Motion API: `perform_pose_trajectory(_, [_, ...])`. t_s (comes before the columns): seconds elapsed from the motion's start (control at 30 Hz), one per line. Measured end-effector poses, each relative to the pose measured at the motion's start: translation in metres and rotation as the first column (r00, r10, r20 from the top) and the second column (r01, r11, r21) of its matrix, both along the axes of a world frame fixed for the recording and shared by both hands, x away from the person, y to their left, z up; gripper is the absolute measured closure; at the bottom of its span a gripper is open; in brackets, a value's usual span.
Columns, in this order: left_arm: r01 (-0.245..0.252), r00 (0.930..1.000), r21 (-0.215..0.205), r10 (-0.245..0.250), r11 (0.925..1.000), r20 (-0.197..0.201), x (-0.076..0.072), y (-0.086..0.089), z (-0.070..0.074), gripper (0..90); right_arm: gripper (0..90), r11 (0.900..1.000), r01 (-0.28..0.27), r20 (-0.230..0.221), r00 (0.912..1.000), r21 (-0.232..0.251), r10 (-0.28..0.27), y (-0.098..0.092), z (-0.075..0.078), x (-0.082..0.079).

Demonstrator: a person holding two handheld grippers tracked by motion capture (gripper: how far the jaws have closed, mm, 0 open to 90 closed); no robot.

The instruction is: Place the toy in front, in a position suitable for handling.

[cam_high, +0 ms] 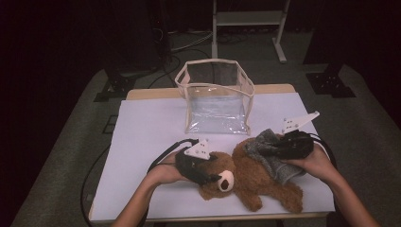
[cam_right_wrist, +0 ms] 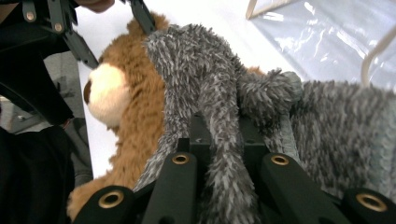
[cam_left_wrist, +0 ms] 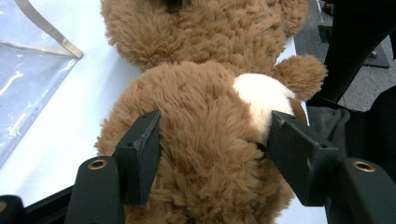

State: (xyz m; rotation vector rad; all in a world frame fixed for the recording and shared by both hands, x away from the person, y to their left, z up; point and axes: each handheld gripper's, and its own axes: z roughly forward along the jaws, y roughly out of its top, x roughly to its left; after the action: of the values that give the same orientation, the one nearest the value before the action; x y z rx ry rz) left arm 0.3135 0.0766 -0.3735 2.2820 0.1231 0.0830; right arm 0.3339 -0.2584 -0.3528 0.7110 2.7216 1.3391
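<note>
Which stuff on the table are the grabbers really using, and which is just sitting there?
In use:
- fluffy brown teddy bear, head squeezed by the left gripper
- shaggy grey knitted garment, pinched by the right gripper

Just sitting there:
- clear plastic bag with beige trim, standing open behind the bear, touched by neither gripper
- white table cover

Finding no readable text, label, brand, number or sign anywhere in these views.
</note>
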Motion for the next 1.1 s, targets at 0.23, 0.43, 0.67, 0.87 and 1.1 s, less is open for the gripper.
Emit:
perform_pose_trajectory(0.23, [-0.020, 0.9998, -0.032, 0.020, 0.9993, -0.008, 0.004, 0.007, 0.006, 26.5, 80.2, 1.000, -0.019, -0.012, 0.9997, 0.021, 0.019, -0.001, -0.009, -0.008])
perform_pose_trajectory(0.43, [-0.045, 0.9988, -0.064, 0.044, 0.9969, -0.024, 0.006, 0.012, 0.009, 19.2, 80.3, 0.999, -0.031, -0.004, 0.9995, 0.035, 0.032, -0.003, -0.013, -0.022])
perform_pose_trajectory(0.67, [-0.028, 0.9963, -0.038, 0.025, 0.9989, -0.082, 0.006, 0.001, -0.001, 14.4, 80.3, 0.997, -0.049, 0.004, 0.9988, 0.056, 0.049, -0.008, -0.019, -0.038])
perform_pose_trajectory(0.87, [-0.022, 0.9911, -0.036, 0.017, 0.9991, -0.132, 0.010, -0.009, -0.008, 10.6, 80.3, 0.995, -0.065, 0.007, 0.9979, 0.073, 0.064, -0.011, -0.023, -0.045])
perform_pose_trajectory(1.1, [-0.023, 0.9735, -0.040, 0.014, 0.9989, -0.228, 0.019, -0.020, -0.016, 9.6, 80.4, 0.994, -0.071, 0.000, 0.9975, 0.086, 0.071, -0.012, -0.026, -0.046])
